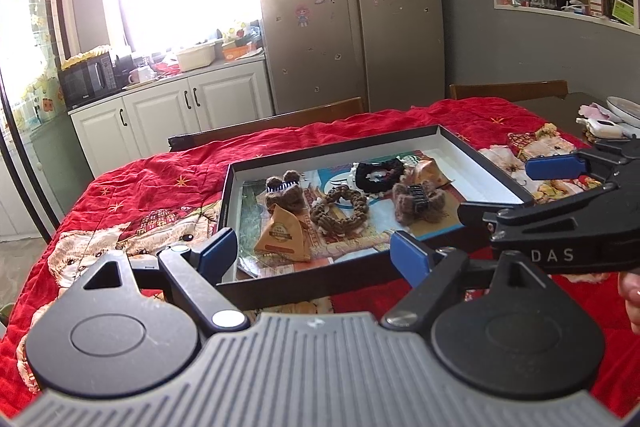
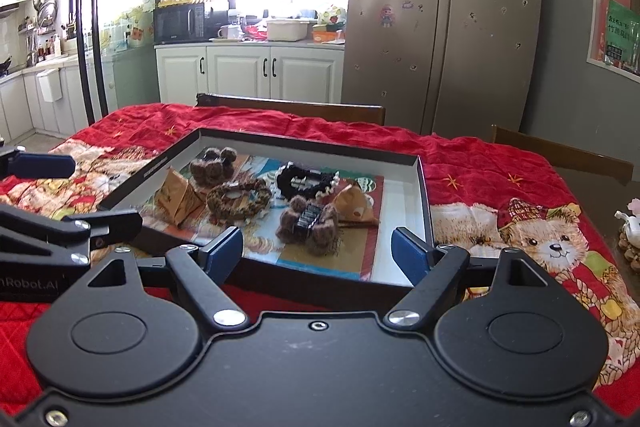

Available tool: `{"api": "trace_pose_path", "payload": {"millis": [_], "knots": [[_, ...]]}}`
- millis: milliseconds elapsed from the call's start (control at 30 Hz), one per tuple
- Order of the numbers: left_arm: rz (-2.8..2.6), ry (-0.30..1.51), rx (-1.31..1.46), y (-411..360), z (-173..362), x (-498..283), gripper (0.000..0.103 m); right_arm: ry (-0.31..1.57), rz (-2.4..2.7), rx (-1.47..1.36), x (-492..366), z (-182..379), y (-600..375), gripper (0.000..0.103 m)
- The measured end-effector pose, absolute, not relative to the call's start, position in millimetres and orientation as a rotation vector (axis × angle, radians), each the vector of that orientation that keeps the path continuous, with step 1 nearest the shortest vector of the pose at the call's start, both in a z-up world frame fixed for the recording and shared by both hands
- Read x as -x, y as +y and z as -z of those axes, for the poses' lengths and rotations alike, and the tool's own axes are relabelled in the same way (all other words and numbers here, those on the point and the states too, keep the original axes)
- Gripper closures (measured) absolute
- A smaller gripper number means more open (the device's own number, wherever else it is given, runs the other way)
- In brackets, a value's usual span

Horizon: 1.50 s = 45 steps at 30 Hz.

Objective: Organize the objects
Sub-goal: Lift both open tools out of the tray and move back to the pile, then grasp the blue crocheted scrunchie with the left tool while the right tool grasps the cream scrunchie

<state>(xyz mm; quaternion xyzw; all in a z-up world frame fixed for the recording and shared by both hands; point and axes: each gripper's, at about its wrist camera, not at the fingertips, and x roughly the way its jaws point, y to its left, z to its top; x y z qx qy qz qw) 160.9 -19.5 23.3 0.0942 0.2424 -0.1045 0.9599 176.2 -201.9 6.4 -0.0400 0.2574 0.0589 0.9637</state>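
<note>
Shallow black-rimmed box lid (image 2: 424, 187) on red bear-print quilt (image 2: 500, 187), just ahead of both grippers. Inside: 2 fuzzy brown claw clips (image 2: 310, 225) (image 2: 212, 165), braided brown scrunchie (image 2: 240, 199), black scrunchie (image 2: 304, 181), 2 tan pyramid packets (image 2: 178, 201) (image 2: 354, 205). Left gripper (image 1: 316, 251) wide open, nothing held, near rim of lid between its fingers' line of sight. Right gripper (image 2: 316, 249) wide open, empty, nearer claw clip just beyond its tips.
</note>
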Motion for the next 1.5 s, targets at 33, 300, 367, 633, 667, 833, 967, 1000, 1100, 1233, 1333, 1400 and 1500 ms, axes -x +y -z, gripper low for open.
{"api": "trace_pose_path", "payload": {"millis": [33, 300, 367, 633, 667, 833, 967, 1000, 1100, 1233, 1333, 1400, 1500], "knots": [[0.215, 0.491, -0.192, -18.9, -23.6, -159.3, 0.013, 0.524, -0.121, 0.082, -173.3, -5.9, -202.4, 0.022], [0.236, 0.498, -0.181, -14.5, -22.0, -144.5, 0.013, 0.545, -0.127, 0.071, -152.1, -1.7, -207.8, 0.022], [0.238, 0.499, -0.187, -14.1, -20.7, -140.5, 0.013, 0.556, -0.125, 0.066, -146.9, -0.5, -209.6, 0.022], [0.245, 0.516, -0.197, -12.6, -13.4, -129.9, 0.013, 0.568, -0.122, 0.062, -124.3, 2.8, -216.6, 0.023], [0.246, 0.518, -0.197, -12.3, -12.5, -128.4, 0.013, 0.567, -0.12, 0.056, -121.1, 2.4, -218.7, 0.022], [0.252, 0.525, -0.187, -10.9, -8.8, -121.7, 0.013, 0.562, -0.121, 0.037, -106.4, 3.0, -223.2, 0.023], [0.26, 0.531, -0.181, -10.2, -5.7, -117.0, 0.013, 0.549, -0.117, 0.038, -96.0, 8.2, -223.9, 0.023], [0.259, 0.532, -0.185, -10.6, -4.4, -116.0, 0.013, 0.548, -0.117, 0.035, -94.3, 9.9, -224.5, 0.022], [0.268, 0.535, -0.191, -11.0, -0.1, -113.8, 0.013, 0.541, -0.133, 0.015, -92.3, 14.7, -227.7, 0.023], [0.279, 0.549, -0.195, -12.0, 7.3, -112.5, 0.013, 0.534, -0.132, 0.013, -89.5, 20.9, -229.3, 0.023], [0.287, 0.556, -0.186, -12.9, 14.2, -113.1, 0.013, 0.538, -0.133, 0.011, -88.8, 27.6, -231.2, 0.023], [0.289, 0.557, -0.172, -13.9, 18.3, -114.7, 0.013, 0.548, -0.137, 0.002, -89.6, 32.2, -233.4, 0.025], [0.291, 0.553, -0.166, -16.6, 23.2, -116.5, 0.013, 0.558, -0.126, 0.001, -91.8, 37.9, -234.9, 0.029]]}}
